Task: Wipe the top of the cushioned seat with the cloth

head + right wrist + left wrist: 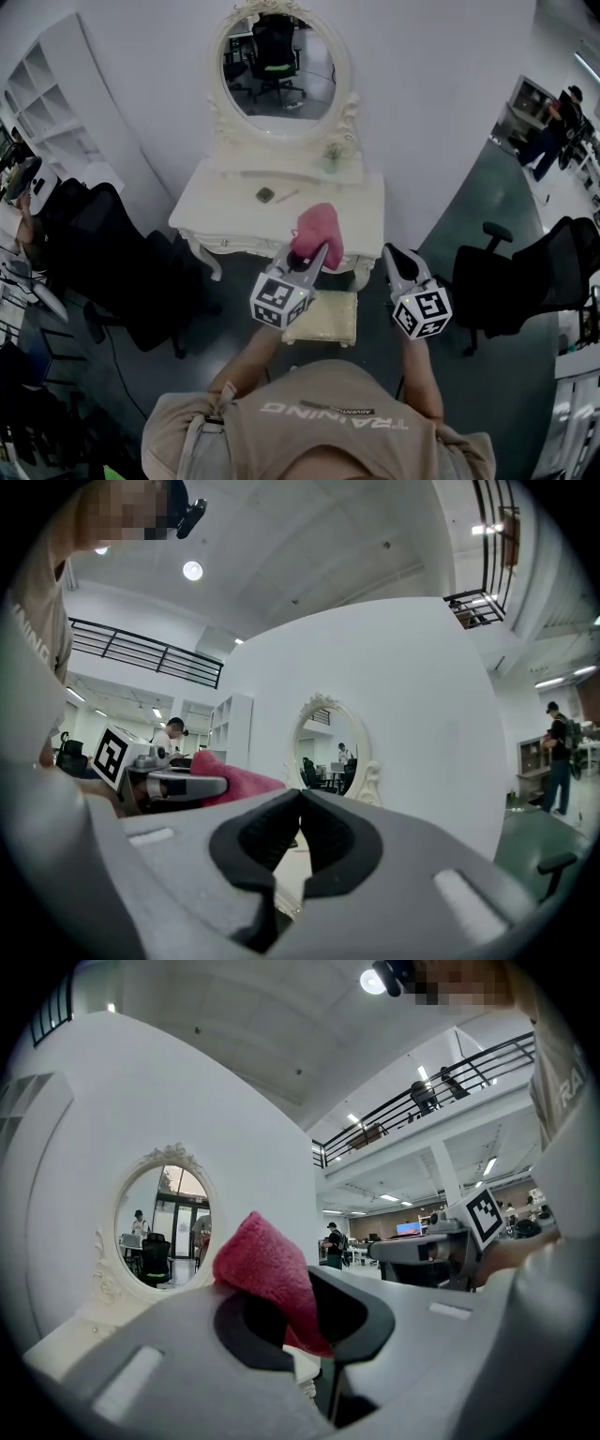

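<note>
**Head view.** A person stands facing a white counter [216, 211] backed by one oval mirror [281, 66]. The left hand-held gripper [315, 255] is clamped on the single pink cloth [317, 230], which shows over the counter's front edge. The right hand-held gripper [392, 255] lies at 3 o'clock of it, apart and pointing the same way. The one cushioned seat [323, 319], cream-coloured, stands at 6 o'clock of the cloth, just in front of the counter and between the two marker cubes. It is apart from the cloth.

Three small things rest on the counter. A dark square piece [265, 194] and a thin stick [287, 196] lie at 11 o'clock of the cloth, and a small green plant [332, 157] stands at 12 o'clock. Black office chairs flank the seat at 9 o'clock [103, 248] and 3 o'clock [534, 272]. A white shelf unit [47, 112] stands at 10 o'clock.

**Left gripper view.** The jaws press on the cloth, and a fold of it sticks up above the dark pads. The mirror is at 9 o'clock, and the right hand-held gripper with its marker cube is at 3 o'clock.

**Right gripper view.** The jaws meet pad to pad with nothing between them. The left hand-held gripper and the cloth are at 9 o'clock and the mirror is at 12 o'clock. One standing person [561, 752] is far off at 3 o'clock.
</note>
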### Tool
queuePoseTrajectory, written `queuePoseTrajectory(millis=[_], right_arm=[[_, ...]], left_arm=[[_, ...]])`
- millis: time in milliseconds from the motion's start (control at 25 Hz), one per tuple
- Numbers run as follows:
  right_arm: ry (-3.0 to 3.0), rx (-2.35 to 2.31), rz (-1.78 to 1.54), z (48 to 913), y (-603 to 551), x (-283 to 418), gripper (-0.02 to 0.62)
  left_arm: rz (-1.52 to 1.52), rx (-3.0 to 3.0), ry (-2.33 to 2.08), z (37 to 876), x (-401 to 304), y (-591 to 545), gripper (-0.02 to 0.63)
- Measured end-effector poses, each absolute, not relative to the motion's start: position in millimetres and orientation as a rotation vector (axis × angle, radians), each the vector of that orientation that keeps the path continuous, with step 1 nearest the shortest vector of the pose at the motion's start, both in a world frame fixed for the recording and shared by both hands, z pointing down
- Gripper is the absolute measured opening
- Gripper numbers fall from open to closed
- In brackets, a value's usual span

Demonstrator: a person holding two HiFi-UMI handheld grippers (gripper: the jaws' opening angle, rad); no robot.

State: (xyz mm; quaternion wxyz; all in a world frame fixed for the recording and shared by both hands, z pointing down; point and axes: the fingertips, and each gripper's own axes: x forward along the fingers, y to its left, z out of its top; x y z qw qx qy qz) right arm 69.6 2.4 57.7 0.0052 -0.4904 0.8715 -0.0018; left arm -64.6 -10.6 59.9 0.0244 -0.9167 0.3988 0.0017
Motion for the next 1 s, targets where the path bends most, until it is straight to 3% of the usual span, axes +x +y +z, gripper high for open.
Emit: queuePoseTrajectory(millis=[1000], right_arm=[[2.823, -1.449, -0.013, 77.6, 26.6, 49.3, 0.003]], left_arm=[[-0.005, -2.859, 1.197, 75.7, -59.3, 24.6, 0.041]])
